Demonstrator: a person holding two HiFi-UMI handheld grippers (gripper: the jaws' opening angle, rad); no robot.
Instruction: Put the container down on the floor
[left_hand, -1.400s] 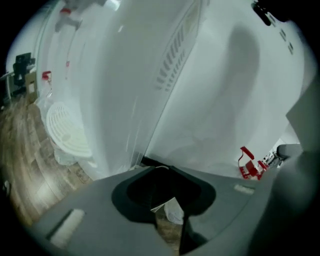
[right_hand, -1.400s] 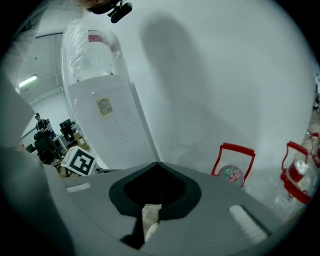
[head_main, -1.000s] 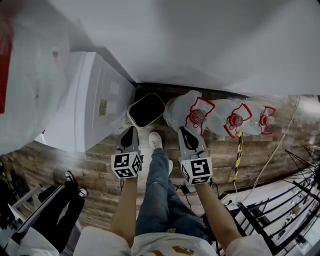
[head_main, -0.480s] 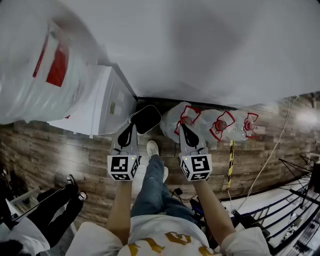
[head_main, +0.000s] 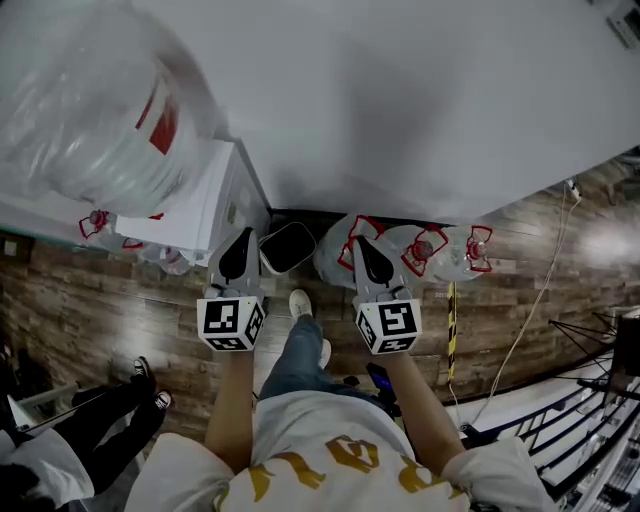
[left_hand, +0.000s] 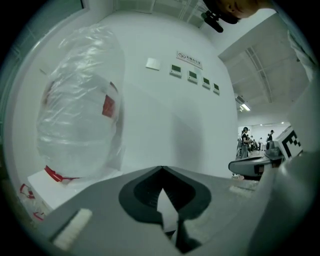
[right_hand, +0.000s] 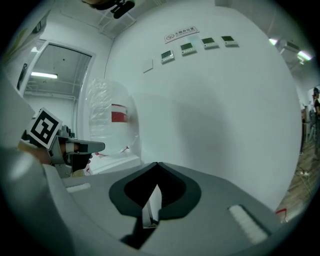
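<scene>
Grey left gripper (head_main: 242, 240) and right gripper (head_main: 361, 247) side by side, fingers closed, empty, dark container (head_main: 288, 247) on floor (head_main: 120, 305) between

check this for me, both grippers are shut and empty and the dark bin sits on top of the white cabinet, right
Not quite. The dark bin stands on the floor beside the white cabinet, not on top of it, as the head view shows. The rest holds: the left gripper and the right gripper are both shut and empty.
</scene>
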